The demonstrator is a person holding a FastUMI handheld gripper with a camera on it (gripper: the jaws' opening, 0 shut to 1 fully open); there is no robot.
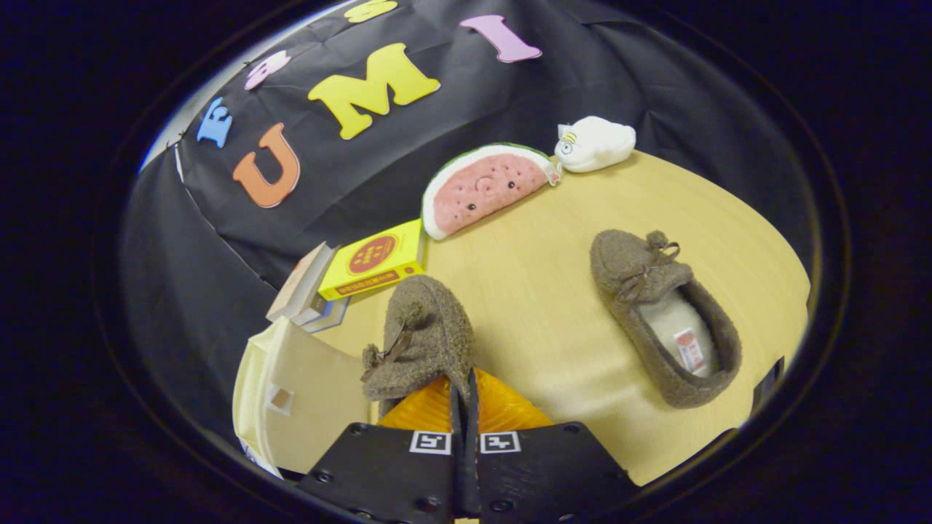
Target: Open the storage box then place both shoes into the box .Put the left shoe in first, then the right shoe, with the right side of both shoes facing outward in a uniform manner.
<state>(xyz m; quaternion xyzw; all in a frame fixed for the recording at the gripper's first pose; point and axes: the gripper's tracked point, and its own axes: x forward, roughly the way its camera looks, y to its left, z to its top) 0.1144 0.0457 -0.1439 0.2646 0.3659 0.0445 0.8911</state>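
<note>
My gripper (464, 389) is shut on the collar edge of a fuzzy brown shoe (419, 338), which hangs tilted just ahead of the fingers, toe pointing away and its small bow to the left. Below and left of the held shoe stands the cream storage box (291, 393) with its lid open. The second brown shoe (659, 313) lies on the wooden table (539, 291) to the right, toe pointing away, its pale lining and a label showing inside.
A stack of books with a yellow box (371, 260) on top sits beyond the storage box. Farther back lie a watermelon-slice plush (484, 185) and a white plush (593, 144) against the black cloth wall.
</note>
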